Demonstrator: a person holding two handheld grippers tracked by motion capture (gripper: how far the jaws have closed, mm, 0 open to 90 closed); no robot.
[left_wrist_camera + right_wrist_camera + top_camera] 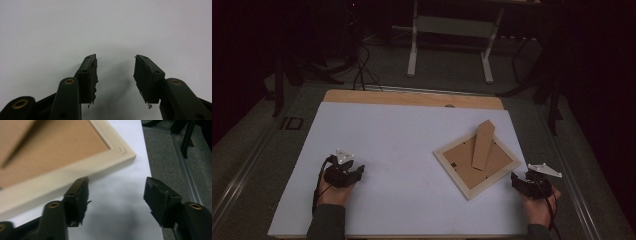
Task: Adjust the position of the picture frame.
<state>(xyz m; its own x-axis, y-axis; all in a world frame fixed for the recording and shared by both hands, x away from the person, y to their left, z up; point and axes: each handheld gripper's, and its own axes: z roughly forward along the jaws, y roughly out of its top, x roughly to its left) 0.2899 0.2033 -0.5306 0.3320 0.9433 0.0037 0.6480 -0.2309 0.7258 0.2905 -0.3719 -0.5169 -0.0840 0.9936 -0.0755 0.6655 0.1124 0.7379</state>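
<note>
A pale wooden picture frame (477, 161) lies face down on the white table (402, 145), turned at an angle, its brown backing board up and its cardboard stand (482, 145) raised. My right gripper (517, 181) rests at the table's right edge, just right of the frame's lower side; its jaws are open with nothing between them, and the frame's corner (125, 155) lies just beyond its left jaw. My left gripper (359, 172) sits at the front left on bare table, open and empty, well apart from the frame.
A strip of bare wood (412, 97) runs along the table's far edge. Beyond it stand the white legs of another table (452, 45) and dark cables (362, 70) on grey floor. A floor rail (185, 170) runs close by the table's right edge.
</note>
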